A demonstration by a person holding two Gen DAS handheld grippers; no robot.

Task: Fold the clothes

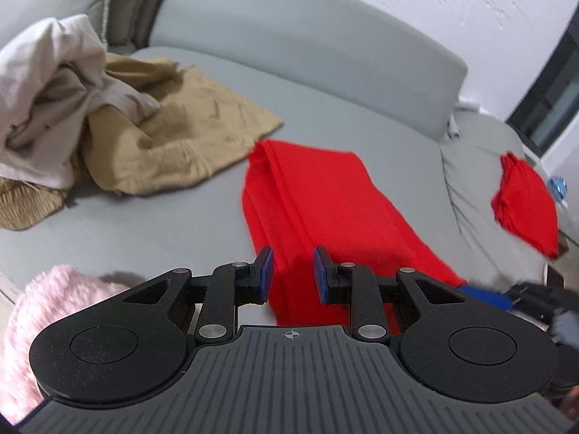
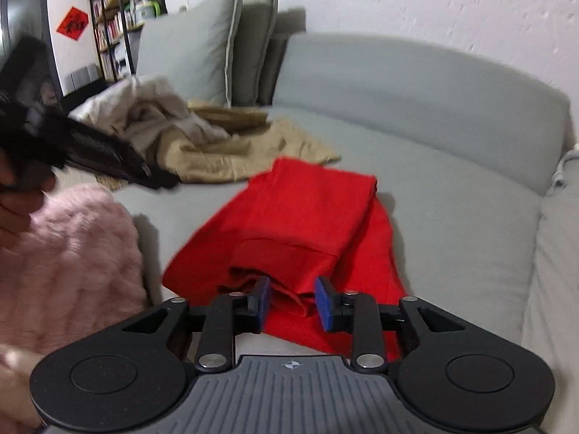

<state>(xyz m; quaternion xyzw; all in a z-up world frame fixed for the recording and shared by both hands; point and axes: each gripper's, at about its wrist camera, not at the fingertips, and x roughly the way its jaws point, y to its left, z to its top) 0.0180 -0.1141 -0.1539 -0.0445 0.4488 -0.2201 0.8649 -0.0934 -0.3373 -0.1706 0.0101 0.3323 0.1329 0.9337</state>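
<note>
A red garment [image 1: 325, 199] lies folded into a long strip on the grey sofa seat [image 1: 181, 217]. My left gripper [image 1: 293, 275] hovers over its near end, jaws apart, with red cloth showing in the gap and the pads not pressing it. In the right wrist view the same red garment [image 2: 307, 217] shows a folded layer on top. My right gripper [image 2: 293, 300] stands open just above its near, rumpled edge. The left gripper [image 2: 163, 182] is a dark blur at the left, held by a hand.
A pale garment [image 1: 54, 108] and a tan one [image 1: 173, 133] are heaped at the back left. A pink fluffy item [image 1: 54, 325] lies near left. A second folded red piece [image 1: 524, 202] rests at the right. Cushions [image 2: 188, 54] lean on the backrest.
</note>
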